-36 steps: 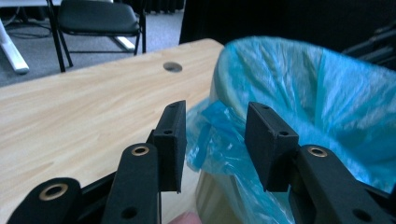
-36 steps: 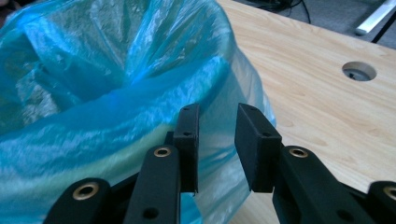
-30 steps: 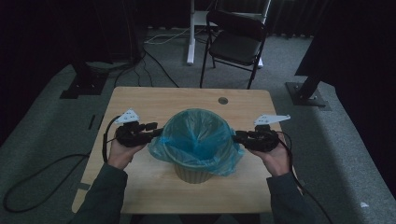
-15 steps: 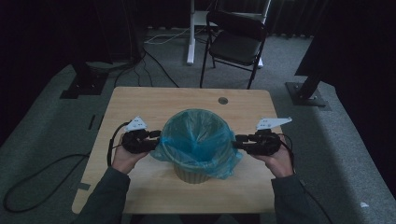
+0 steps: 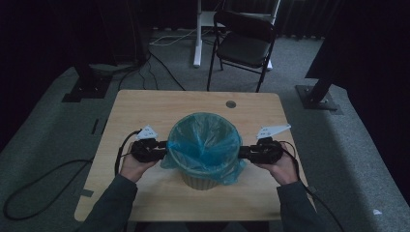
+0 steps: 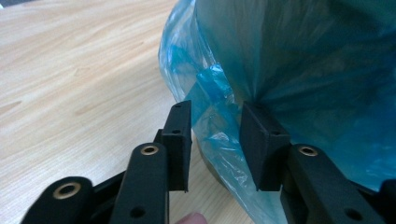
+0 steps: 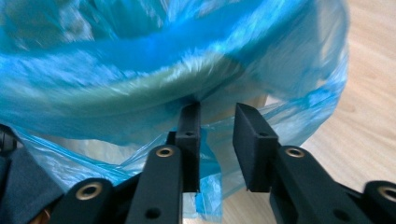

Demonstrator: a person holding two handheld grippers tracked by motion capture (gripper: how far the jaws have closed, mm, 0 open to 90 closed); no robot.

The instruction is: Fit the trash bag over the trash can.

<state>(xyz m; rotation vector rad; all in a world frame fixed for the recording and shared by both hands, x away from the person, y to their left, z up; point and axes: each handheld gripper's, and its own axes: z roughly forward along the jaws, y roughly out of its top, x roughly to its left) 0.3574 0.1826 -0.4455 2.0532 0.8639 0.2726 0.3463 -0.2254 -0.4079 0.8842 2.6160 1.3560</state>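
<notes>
So there's a small bin (image 5: 203, 180) mid-table lined with a blue bag (image 5: 205, 140), and both the left gripper (image 5: 162, 150) and right gripper (image 5: 243, 153) have just been closing, jaws still apart, bag film between them.

A: Background stuff here: there's a light wooden desk (image 5: 145, 104) with rounded corners, and it's got a small round grommet hole (image 5: 230, 104) near the far edge, right of middle.

B: Yep, and behind it sits a black folding chair (image 5: 245, 46) on grey carpet (image 5: 348, 159). Just left of the chair there's a white upright leg (image 5: 197, 34) of some stand.

A: Cables (image 5: 164, 48) snake over the carpet near that leg. Two dark stand bases too, one (image 5: 86, 89) off the desk's far left corner, one (image 5: 319, 96) off its far right corner.

B: Room behind is really dark. Also a tiny white scrap (image 5: 377, 211) on the carpet, bottom right.
</notes>
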